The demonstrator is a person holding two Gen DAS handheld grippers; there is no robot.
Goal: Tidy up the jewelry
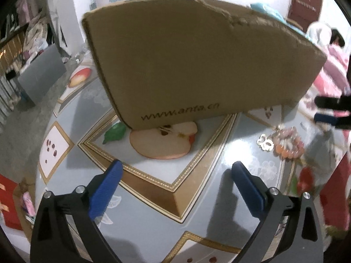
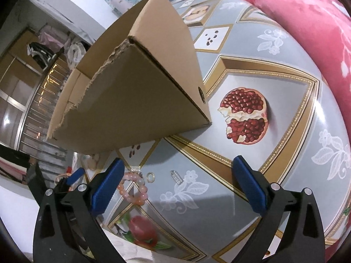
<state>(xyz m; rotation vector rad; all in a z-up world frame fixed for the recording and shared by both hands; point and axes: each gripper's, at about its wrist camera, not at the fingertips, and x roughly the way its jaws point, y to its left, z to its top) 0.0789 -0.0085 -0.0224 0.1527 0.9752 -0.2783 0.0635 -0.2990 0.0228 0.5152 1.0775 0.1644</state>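
Right wrist view: round pink bead bracelet [image 2: 132, 188] beside torn corrugated cardboard box [image 2: 136, 100]

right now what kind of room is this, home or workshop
Most likely a lived-in home. A fruit-print tablecloth covers the table, pink floral bedding lies at its edge, and clothes hang on a rack behind the cardboard box.

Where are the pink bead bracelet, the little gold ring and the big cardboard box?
pink bead bracelet [image 2: 133, 189]: right wrist view, on its beads.
little gold ring [image 2: 150, 177]: right wrist view, on its rim.
cardboard box [image 1: 186, 65]: left wrist view, on its broad side.
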